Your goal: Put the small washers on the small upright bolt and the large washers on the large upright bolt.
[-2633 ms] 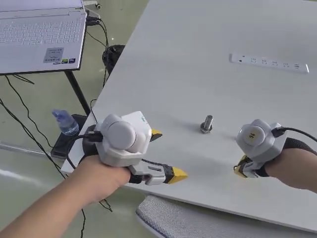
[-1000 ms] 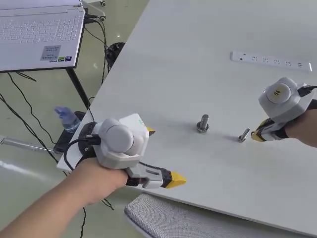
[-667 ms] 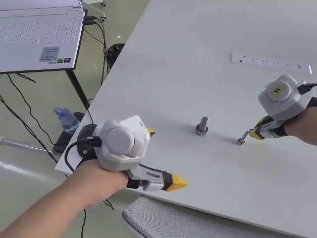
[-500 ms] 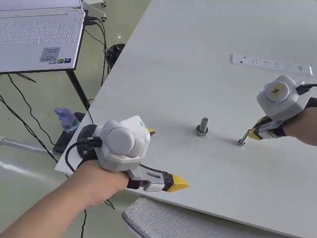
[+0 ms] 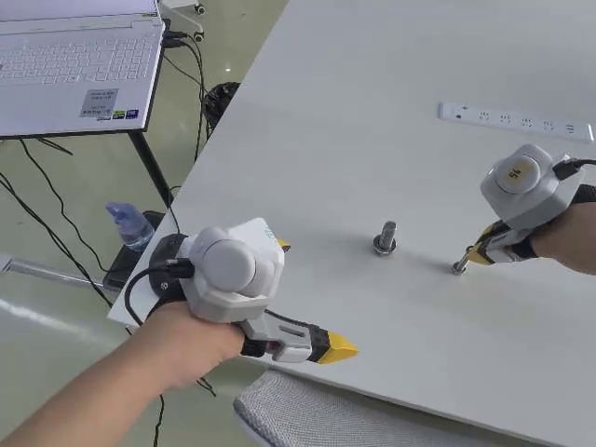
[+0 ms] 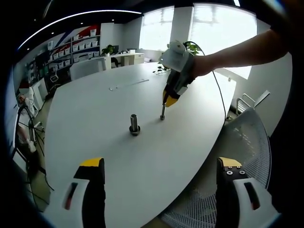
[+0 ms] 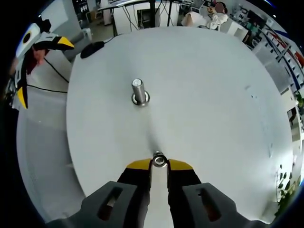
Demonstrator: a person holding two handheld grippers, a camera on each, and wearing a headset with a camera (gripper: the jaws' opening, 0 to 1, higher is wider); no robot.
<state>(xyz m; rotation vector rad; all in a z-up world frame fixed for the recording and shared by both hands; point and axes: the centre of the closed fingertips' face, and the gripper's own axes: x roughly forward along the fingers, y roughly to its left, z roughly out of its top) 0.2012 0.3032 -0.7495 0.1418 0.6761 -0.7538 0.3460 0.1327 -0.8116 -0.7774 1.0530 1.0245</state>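
A large upright bolt (image 5: 386, 238) stands mid-table, with a wider collar at its base; it also appears in the left gripper view (image 6: 134, 124) and the right gripper view (image 7: 138, 91). To its right a small bolt (image 5: 459, 267) leans on the table. My right gripper (image 5: 473, 258) is shut on the small bolt's top (image 7: 159, 160). My left gripper (image 5: 309, 298) hovers open near the table's front edge, its jaws (image 6: 160, 164) wide apart with nothing between them. From there I see the right gripper (image 6: 170, 100) above the small bolt (image 6: 162, 112).
A white power strip (image 5: 517, 123) lies at the far right of the table. A laptop (image 5: 74, 65) sits on a stand to the left, above a water bottle (image 5: 130, 226) and cables. A mesh chair (image 5: 307, 419) is below the front edge.
Since 2.6 s ago the right gripper has moved from the front edge out to the small bolt. Over the last second it dipped slightly and the bolt leans more. The left gripper barely moved.
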